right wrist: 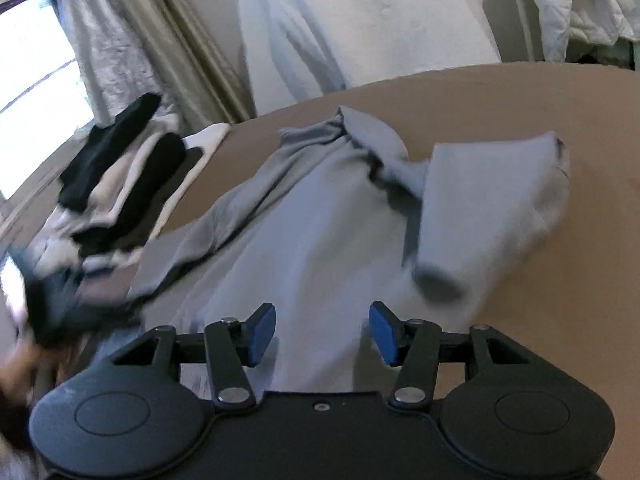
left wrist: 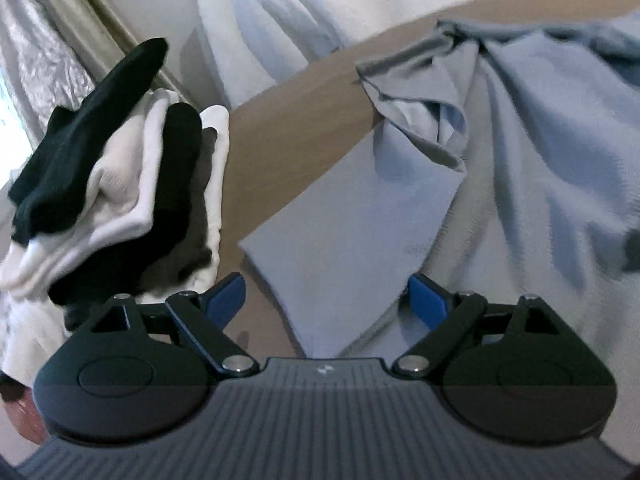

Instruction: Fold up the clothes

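A light blue-grey long-sleeved shirt [right wrist: 320, 220] lies rumpled on the brown table [right wrist: 560, 100]. One sleeve [right wrist: 480, 200] is folded in over its right side. In the left wrist view the other sleeve [left wrist: 332, 248] runs down towards me, its cuff end lying between the blue pads [left wrist: 226, 296] of my left gripper [left wrist: 326, 298]. That gripper is open wide and its pads do not touch the cloth. My right gripper [right wrist: 323, 333] hovers open over the lower body of the shirt, nothing pressed between its pads [right wrist: 262, 334].
A pile of black and white clothes [left wrist: 112, 184] sits at the table's left edge, also seen as the pile [right wrist: 120, 188] in the right wrist view. Behind the table hang a white sheet [right wrist: 360, 20] and pale curtains [right wrist: 132, 40]. A blurred dark shape [right wrist: 52, 304] and a hand [right wrist: 16, 372] show at lower left.
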Available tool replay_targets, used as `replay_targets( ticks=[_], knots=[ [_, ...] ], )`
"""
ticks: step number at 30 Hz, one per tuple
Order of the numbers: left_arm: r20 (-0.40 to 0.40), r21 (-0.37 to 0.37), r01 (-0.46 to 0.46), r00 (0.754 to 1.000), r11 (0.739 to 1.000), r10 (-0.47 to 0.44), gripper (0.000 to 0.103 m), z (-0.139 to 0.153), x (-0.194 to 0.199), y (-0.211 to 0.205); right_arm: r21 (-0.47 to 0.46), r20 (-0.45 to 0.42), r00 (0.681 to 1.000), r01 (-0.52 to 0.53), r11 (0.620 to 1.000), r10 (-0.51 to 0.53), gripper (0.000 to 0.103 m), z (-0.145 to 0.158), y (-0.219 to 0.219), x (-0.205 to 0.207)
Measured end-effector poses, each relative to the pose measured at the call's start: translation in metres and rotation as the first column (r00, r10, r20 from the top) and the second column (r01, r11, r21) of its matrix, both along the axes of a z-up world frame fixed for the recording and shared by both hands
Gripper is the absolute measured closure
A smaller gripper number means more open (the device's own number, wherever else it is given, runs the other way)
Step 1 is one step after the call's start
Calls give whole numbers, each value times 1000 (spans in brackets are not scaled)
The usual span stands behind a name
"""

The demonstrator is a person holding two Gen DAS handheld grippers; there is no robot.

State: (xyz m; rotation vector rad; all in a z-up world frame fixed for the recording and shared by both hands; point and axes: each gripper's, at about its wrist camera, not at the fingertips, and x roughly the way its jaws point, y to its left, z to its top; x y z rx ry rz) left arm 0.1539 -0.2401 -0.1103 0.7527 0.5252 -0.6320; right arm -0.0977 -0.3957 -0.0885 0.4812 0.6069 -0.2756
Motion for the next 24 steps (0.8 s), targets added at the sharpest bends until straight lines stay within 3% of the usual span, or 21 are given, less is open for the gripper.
replay_targets(
  ticks=[1,2,4,5,7,9,10,12,13,14,17,20,22,24],
  knots=[
    [-24,-5,21,999,1000,-21,30,-4,4,-4,-49,3,1000,-4,999,4,44,0,9,-5],
    [-67,-13,47,997,999,-48,64,-8,11,-9,-68,-5,1000,-14,998,13,37,-3,12,-5],
    [-162,-8,21,987,1000,-22,97,-11,30,-16,-106,-22,999,-34,994,32,32,-7,17,-4],
    [-197,-14,-9,980,1000,6,97,-10,40,-19,-125,-31,999,-45,991,41,32,-10,19,-3],
    [-165,-51,-56,985,997,47,98,3,55,-16,-105,-36,998,-49,993,46,32,-15,17,-1],
    [-42,-67,-119,992,991,116,97,19,72,-11,-42,-30,998,-55,998,53,32,-22,11,2],
    [55,-65,-145,987,987,148,94,26,78,-8,-22,-26,998,-64,998,64,32,-25,11,1],
    [254,-34,-228,940,973,229,85,35,87,-10,-57,13,994,-109,992,110,33,-26,19,2],
    [258,-44,-243,934,969,246,64,39,84,-9,-97,38,990,-133,986,137,33,-23,27,1],
    [249,-57,-255,933,965,261,45,44,79,-7,-149,66,983,-160,976,171,33,-18,35,-1],
    [223,-96,-289,926,952,304,41,56,67,-3,-212,99,967,-211,954,235,33,-9,46,-11],
    [-2,-185,-153,988,971,155,41,57,16,10,-267,33,983,-163,950,178,33,-14,35,-14],
    [-133,-228,-48,991,973,18,41,48,-26,14,-354,-28,990,-137,925,136,32,-18,22,-10],
    [-211,-241,57,971,969,-110,41,35,-64,11,-451,-92,991,-127,883,96,32,-22,8,-5]
  ],
)
